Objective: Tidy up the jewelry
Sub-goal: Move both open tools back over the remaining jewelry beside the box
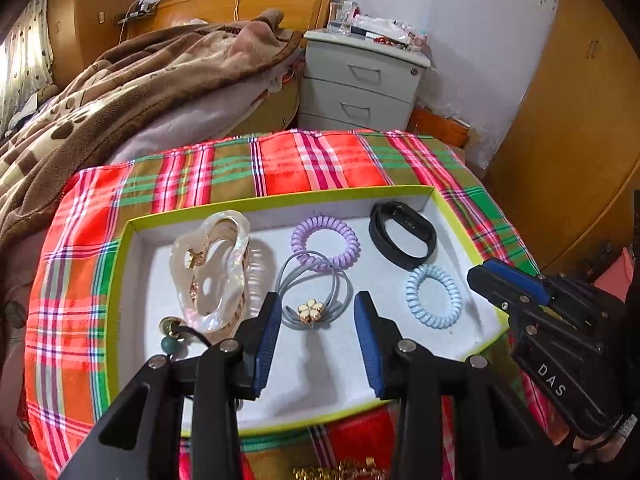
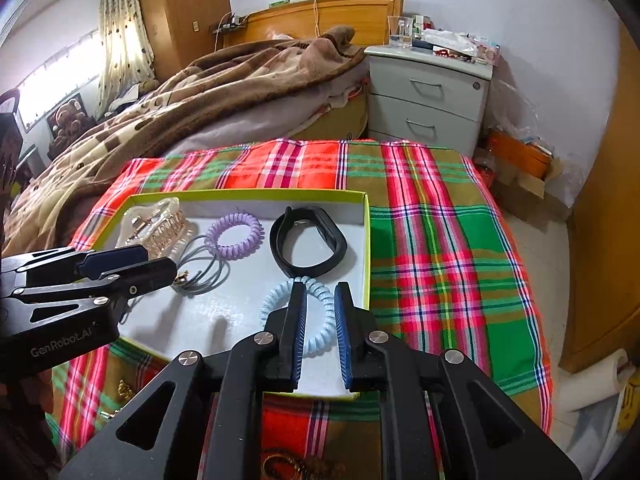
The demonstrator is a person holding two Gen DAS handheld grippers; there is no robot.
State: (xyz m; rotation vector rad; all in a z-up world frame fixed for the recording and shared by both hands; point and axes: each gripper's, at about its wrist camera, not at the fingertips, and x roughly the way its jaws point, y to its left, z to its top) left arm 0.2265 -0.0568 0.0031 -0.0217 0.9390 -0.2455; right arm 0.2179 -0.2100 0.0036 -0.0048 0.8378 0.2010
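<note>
A yellow-green rimmed white tray (image 1: 132, 240) (image 2: 366, 240) lies on a plaid cloth. It holds a pearly hair claw (image 1: 216, 264) (image 2: 160, 228), a purple coil tie (image 1: 324, 242) (image 2: 236, 236), a grey elastic with a flower charm (image 1: 312, 296) (image 2: 200, 276), a black band (image 1: 402, 236) (image 2: 308, 244) and a light blue coil tie (image 1: 434, 294) (image 2: 316, 332). My left gripper (image 1: 318, 304) (image 2: 160, 258) is open and empty above the flower elastic. My right gripper (image 2: 320, 300) (image 1: 478, 270) is open, its jaws either side of the blue coil's right rim, and it holds nothing.
A gold chain (image 1: 340, 472) (image 2: 288, 466) lies on the cloth (image 1: 280, 164) (image 2: 440, 240) in front of the tray. A bead tie (image 1: 170, 336) sits at the tray's left. A bed with a brown blanket (image 1: 120, 92) and a nightstand (image 1: 360, 80) stand behind.
</note>
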